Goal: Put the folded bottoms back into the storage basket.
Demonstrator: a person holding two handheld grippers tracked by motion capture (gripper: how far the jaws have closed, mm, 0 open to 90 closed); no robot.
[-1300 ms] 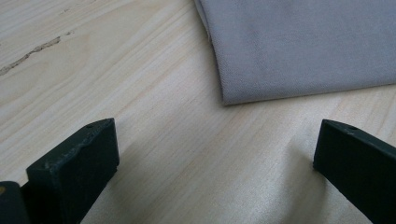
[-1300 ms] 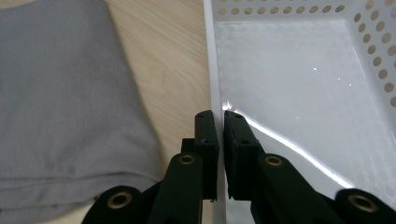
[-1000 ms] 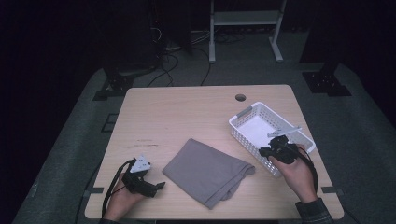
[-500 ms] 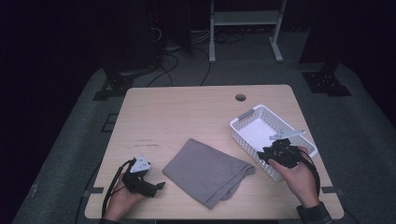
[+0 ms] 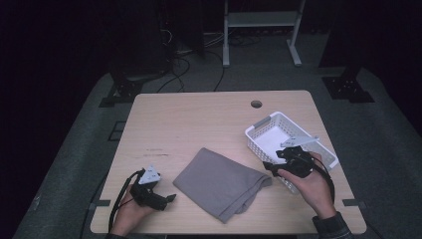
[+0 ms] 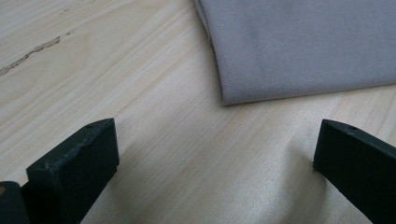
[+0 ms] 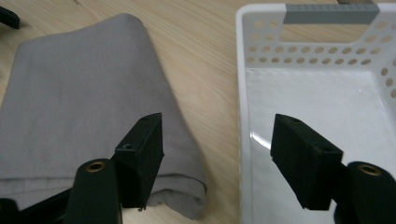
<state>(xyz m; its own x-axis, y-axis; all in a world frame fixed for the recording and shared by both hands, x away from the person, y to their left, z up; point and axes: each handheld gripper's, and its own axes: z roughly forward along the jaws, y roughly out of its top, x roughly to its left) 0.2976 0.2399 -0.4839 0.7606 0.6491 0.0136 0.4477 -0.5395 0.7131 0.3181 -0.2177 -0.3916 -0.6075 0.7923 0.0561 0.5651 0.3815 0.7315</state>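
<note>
- A pale wooden table (image 5: 199,119) is filling the middle of the high view, with a small round hole (image 5: 256,104) sitting near its far edge and dark floor lying all around it.
- A white perforated basket (image 5: 271,130) is standing at the right of the table; its grey handle (image 7: 330,14) is showing at the upper right of the right gripper view, and its inside is lying bare.
- The basket is sitting just beside the folded grey cloth (image 5: 221,181), with a strip of bare wood separating them in the right gripper view.
- The cloth is lying flat in the lower middle of the high view, between the two hands, folded into a rough rectangle with its layered edges facing the lower right.
- Its fabric is looking smooth and plain grey, with a neat corner (image 6: 225,100) pointing down in the left gripper view.
- The right gripper (image 5: 278,162) is hovering at the basket's near rim, its jaws having just been opening and now standing spread, one over the cloth's edge and one over the basket, gripping nothing.
- The left gripper (image 5: 169,199) is resting at the lower left, jaws spread wide over bare wood, close to the cloth's corner but apart from it.
</note>
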